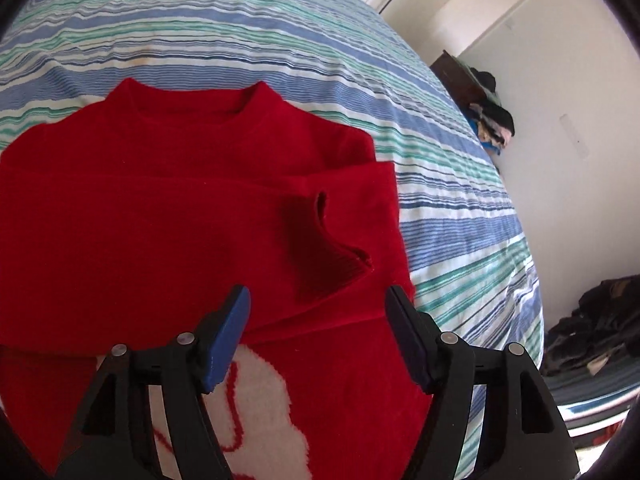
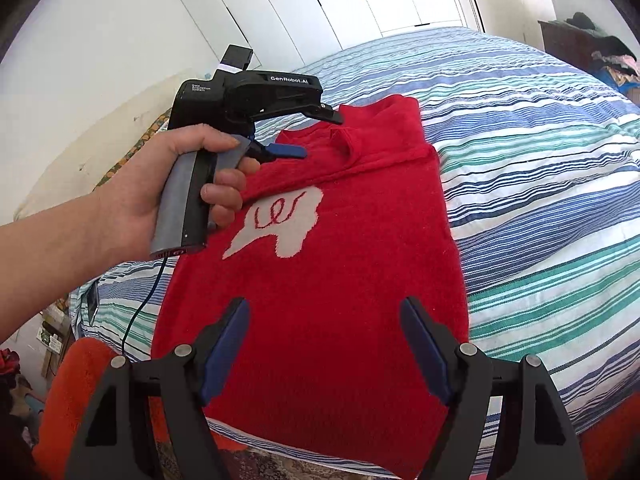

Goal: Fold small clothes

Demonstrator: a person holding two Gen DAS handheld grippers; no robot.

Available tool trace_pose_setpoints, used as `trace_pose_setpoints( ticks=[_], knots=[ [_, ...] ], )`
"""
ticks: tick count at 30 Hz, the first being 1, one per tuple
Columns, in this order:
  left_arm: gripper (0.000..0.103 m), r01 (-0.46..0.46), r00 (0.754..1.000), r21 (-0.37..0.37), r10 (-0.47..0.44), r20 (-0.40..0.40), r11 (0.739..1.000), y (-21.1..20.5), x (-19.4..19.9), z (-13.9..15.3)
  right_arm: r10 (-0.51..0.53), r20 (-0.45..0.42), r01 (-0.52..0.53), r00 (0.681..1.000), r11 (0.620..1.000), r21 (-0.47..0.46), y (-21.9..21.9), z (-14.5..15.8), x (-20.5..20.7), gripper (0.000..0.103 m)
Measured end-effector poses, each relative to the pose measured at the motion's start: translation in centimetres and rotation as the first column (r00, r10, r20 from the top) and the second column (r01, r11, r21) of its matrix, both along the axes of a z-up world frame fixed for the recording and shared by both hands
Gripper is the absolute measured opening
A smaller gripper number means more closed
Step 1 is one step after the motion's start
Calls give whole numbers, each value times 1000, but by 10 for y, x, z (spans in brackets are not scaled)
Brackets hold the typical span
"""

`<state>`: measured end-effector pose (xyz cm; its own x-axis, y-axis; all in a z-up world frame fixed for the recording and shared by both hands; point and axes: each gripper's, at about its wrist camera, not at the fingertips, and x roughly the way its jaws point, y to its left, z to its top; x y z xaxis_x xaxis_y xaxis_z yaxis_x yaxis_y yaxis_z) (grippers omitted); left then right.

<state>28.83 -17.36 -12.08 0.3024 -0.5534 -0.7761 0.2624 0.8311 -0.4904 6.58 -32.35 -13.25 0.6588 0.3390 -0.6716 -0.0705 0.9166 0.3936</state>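
One red sweater (image 2: pixel 320 280), one striped bed (image 2: pixel 540 160), two grippers: left (image 1: pixel 318 336), right (image 2: pixel 324 344).

A fuzzy red knitted sweater (image 2: pixel 340 280) with a matt off-white woven-in patch (image 2: pixel 280 224) and a ribbed cuff (image 1: pixel 320 248) lies on a striped blue, green and white cotton-like bedspread (image 2: pixel 540 208), finely ridged and wrinkled. The left gripper (image 1: pixel 318 320) shows matt black plastic arms, dull blue rubbery pads (image 1: pixel 228 340) and brushed metal pivot pins (image 1: pixel 185 338). A bare hand (image 2: pixel 168 188) holds its smooth grey-and-black plastic handle (image 2: pixel 180 208). The white cupboard doors (image 2: pixel 320 4) behind look smooth and satin.
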Motion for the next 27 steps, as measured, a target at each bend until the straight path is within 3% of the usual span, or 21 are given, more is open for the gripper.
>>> trace_pose_setpoints(
  ticks=[3, 6, 9, 12, 18, 21, 24, 25, 27],
  knots=[
    [79, -24, 1000, -141, 26, 14, 990, 40, -34, 14, -6, -2, 6, 1000, 1000, -1, -1, -2, 1, 77],
    [90, -144, 984, -181, 160, 76, 973, 112, -64, 22, -10, -5, 9, 1000, 1000, -4, -2, -2, 2, 77],
    [90, -227, 967, -65, 232, 101, 972, 175, -70, 14, -33, -13, 34, 999, 999, 4, -7, -5, 4, 77],
    [90, -215, 974, 38, 212, 86, 976, 209, -74, -1, -52, -47, 52, 998, 999, 3, -9, -13, 8, 77],
    [90, -150, 982, 230, 117, 150, 962, 192, -68, -17, -22, -51, 20, 998, 999, -35, 6, -15, 9, 77],
    [90, -190, 975, 347, 135, 179, 918, 175, -48, -28, 2, -50, -5, 999, 998, -65, 15, -14, 7, 77],
    [85, -297, 954, 416, 248, 169, 860, 182, -24, -43, 18, -51, -22, 999, 996, -86, 19, -14, 4, 77],
    [82, -361, 932, 410, 316, 175, 838, 193, -21, -45, 18, -53, -23, 998, 996, -90, 19, -14, 3, 77],
    [74, -501, 865, 318, 471, 170, 805, 224, -25, -47, 14, -59, -20, 998, 996, -91, 18, -15, 2, 77]
  ],
)
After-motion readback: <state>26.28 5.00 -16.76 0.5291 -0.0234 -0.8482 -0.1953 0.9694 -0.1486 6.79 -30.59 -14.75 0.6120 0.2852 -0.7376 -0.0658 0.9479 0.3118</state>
